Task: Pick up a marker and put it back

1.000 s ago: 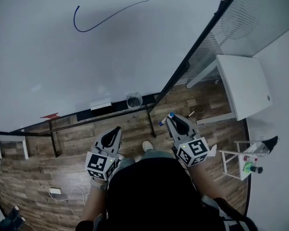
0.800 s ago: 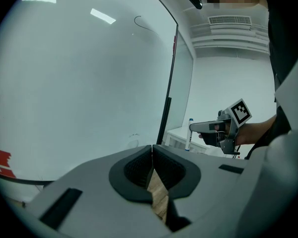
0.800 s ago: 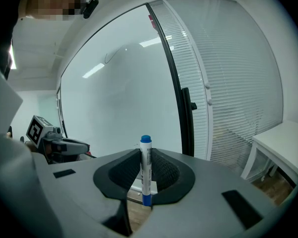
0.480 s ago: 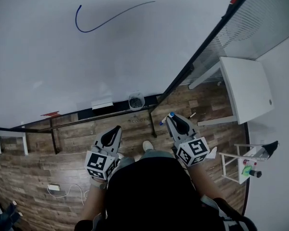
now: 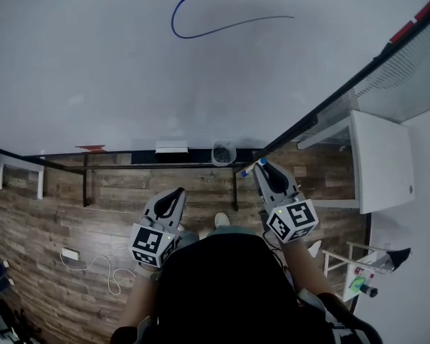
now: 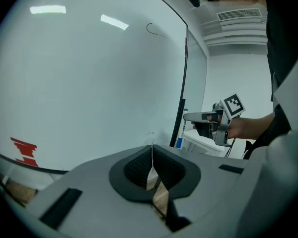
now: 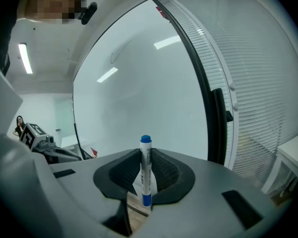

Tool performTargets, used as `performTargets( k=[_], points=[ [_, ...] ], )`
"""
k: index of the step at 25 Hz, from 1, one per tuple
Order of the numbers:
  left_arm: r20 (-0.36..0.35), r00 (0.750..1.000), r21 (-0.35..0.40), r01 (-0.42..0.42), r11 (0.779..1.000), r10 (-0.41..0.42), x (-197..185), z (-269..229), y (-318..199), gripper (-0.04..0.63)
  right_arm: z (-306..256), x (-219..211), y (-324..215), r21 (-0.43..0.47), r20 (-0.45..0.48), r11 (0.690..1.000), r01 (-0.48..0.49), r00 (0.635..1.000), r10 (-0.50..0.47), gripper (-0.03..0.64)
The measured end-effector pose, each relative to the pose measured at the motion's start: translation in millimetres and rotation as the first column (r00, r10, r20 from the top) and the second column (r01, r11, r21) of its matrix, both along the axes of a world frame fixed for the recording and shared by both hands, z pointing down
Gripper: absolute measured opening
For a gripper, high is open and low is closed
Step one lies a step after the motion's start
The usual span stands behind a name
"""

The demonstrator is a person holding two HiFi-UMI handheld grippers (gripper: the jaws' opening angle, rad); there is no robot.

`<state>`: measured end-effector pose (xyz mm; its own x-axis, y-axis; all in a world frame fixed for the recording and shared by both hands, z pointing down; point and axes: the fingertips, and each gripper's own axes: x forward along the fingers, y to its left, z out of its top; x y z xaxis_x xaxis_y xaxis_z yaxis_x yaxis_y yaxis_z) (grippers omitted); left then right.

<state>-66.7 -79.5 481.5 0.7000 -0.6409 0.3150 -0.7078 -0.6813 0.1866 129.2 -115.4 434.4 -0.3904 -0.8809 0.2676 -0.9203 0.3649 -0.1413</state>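
Note:
A white marker with blue ends (image 5: 249,169) sits crosswise in my right gripper (image 5: 261,165), which is shut on it close to the whiteboard's tray (image 5: 129,165). In the right gripper view the marker (image 7: 146,170) stands upright between the pads, its blue cap on top. My left gripper (image 5: 177,193) hovers lower and to the left over the wooden floor. In its own view the left gripper (image 6: 150,158) has its pads meeting at the tips with nothing between them. The whiteboard (image 5: 129,70) carries a curved blue line (image 5: 215,26).
A small cup (image 5: 222,153) and a white eraser (image 5: 172,147) rest on the tray. A white table (image 5: 383,160) stands at the right by a blind-covered glass wall (image 7: 248,83). A cable with an adapter (image 5: 72,253) lies on the floor at left.
The view has swung, so the board's blue line now sits further right. The right gripper with the marker has moved up, closer to the tray. The left gripper has barely shifted.

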Motion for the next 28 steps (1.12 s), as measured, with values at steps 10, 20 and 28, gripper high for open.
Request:
performTargets(
  k=[10,20,28],
  points=[
    [0.024,0.981,-0.009,0.194,0.981,-0.194,-36,3,11,0.023,-2,-42,-54,0.027,-0.005,0.982,0.185,0.983,-0.185,0.092],
    [0.047,0.926,-0.03,0.377,0.926,-0.375,-61,10,38,0.023,35,-76,-80,-0.033,-0.065,0.935,0.353,0.933,-0.355,0.092],
    [0.062,0.879,-0.055,0.475,0.878,-0.472,-67,19,61,0.023,75,-92,-82,-0.104,-0.149,0.888,0.448,0.876,-0.459,0.092]
  ],
)
